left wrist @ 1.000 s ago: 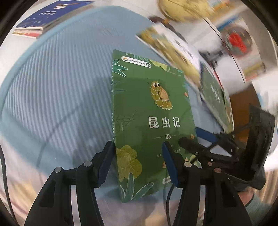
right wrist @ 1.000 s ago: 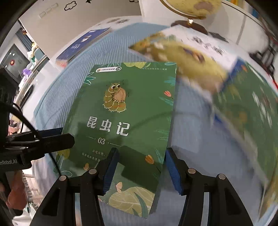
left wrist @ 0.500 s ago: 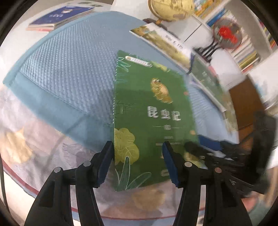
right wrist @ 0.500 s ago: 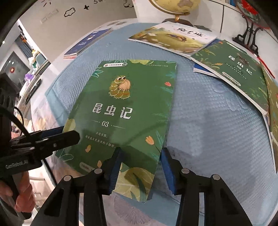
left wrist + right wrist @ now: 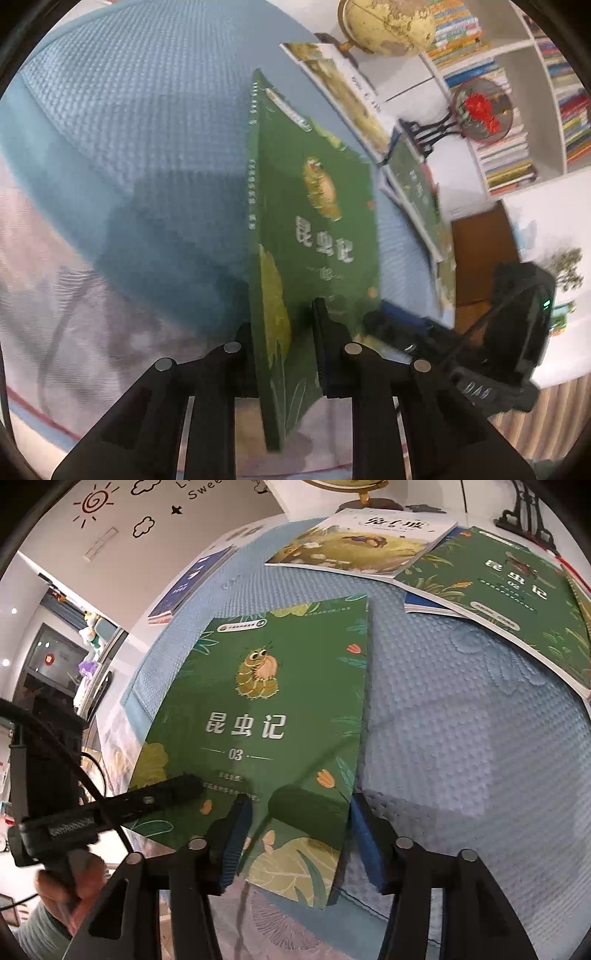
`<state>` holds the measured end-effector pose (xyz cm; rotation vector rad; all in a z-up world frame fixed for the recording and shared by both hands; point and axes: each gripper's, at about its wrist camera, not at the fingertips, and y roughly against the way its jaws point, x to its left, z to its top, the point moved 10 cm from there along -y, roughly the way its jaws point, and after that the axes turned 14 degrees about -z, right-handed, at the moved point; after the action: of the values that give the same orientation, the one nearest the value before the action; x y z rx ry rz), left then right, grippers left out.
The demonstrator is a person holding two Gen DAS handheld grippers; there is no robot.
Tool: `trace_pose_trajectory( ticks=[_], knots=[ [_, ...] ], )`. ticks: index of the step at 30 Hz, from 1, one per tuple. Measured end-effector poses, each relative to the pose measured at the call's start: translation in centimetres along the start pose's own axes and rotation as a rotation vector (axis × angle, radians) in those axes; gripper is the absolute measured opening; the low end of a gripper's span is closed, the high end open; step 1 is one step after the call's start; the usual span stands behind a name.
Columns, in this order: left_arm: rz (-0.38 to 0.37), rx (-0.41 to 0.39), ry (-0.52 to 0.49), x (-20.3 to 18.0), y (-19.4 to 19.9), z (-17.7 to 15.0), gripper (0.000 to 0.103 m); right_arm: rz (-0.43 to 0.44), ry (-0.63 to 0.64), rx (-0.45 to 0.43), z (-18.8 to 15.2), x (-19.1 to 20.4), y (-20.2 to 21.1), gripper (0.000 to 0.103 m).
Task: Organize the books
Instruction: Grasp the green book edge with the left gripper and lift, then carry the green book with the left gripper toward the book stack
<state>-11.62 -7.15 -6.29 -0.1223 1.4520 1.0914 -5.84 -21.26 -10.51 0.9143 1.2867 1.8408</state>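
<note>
A green book [image 5: 277, 701] marked 03, with a caterpillar on its cover, lies on the blue quilted mat [image 5: 461, 720]. My left gripper [image 5: 282, 321] is closing on its near spine edge. One finger lies on the cover and the other is under it, so the book [image 5: 314, 229] shows nearly edge-on. In the right wrist view the left gripper [image 5: 177, 786] reaches in from the left onto the cover. My right gripper [image 5: 299, 805] is opening over the book's near right corner, which sits between its blue pads with neither pressing on it.
A yellow-green picture book [image 5: 358, 546], a second green book marked 02 [image 5: 495, 587] and a dark blue book [image 5: 192, 583] lie further back on the mat. A globe [image 5: 388, 26], a red ornament on a stand [image 5: 480, 107] and a bookshelf [image 5: 517, 155] stand behind. A hand [image 5: 62, 886] holds the left gripper.
The left jaws have shut onto the book's spine edge, and the book now looks steeper in that view. The right jaws narrowed, then widened again. Both views have shifted a little.
</note>
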Motion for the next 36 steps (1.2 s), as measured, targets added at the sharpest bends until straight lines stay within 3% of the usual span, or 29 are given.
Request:
trace_pose_trajectory(
  ticks=[3, 5, 8, 11, 13, 14, 16, 17, 18, 26, 30, 36],
  knots=[
    [-0.107, 0.010, 0.062, -1.4, -0.5, 0.2, 0.014, 0.031, 0.002, 0.050, 0.1, 0.5, 0.2, 0.059],
    [-0.224, -0.008, 0.128, -2.7, -0.5, 0.9, 0.013, 0.057, -0.008, 0.073, 0.3, 0.3, 0.6, 0.063],
    [-0.378, -0.034, 0.207, -3.9, 0.0, 1.6, 0.013, 0.218, -0.106, 0.114, 0.7, -0.5, 1.9, 0.074],
    [-0.447, -0.055, 0.255, -4.5, 0.3, 2.2, 0.013, 0.395, -0.245, 0.145, 1.2, -1.7, 2.2, 0.083],
    [-0.475, -0.058, 0.279, -4.9, 0.0, 2.4, 0.013, 0.512, -0.333, 0.162, 1.9, -1.8, 1.8, 0.082],
    [-0.492, -0.061, 0.300, -4.9, 0.0, 2.5, 0.013, 0.559, -0.370, 0.159, 2.4, -1.8, 1.5, 0.074],
    [-0.462, -0.060, 0.299, -4.7, -0.3, 2.6, 0.013, 0.607, -0.388, 0.157, 3.0, -1.4, 1.3, 0.050],
    [-0.407, -0.055, 0.279, -4.3, -0.5, 2.5, 0.013, 0.595, -0.372, 0.155, 3.3, -1.1, 1.1, 0.037],
    [-0.374, -0.047, 0.272, -4.1, -0.6, 2.4, 0.013, 0.549, -0.337, 0.144, 3.4, -0.9, 0.9, 0.034],
    [-0.014, 0.000, 0.069, -3.5, -1.5, 1.7, 0.020, 0.237, -0.017, 0.017, 3.1, 1.1, 1.4, 0.031],
    [0.111, 0.010, -0.016, -3.6, -1.4, 1.8, 0.029, 0.154, 0.066, -0.026, 3.3, 1.0, 1.7, 0.031],
    [0.205, 0.004, -0.118, -4.2, -1.4, 1.7, 0.030, 0.076, 0.141, -0.075, 3.8, 0.7, 1.9, 0.031]
  ],
)
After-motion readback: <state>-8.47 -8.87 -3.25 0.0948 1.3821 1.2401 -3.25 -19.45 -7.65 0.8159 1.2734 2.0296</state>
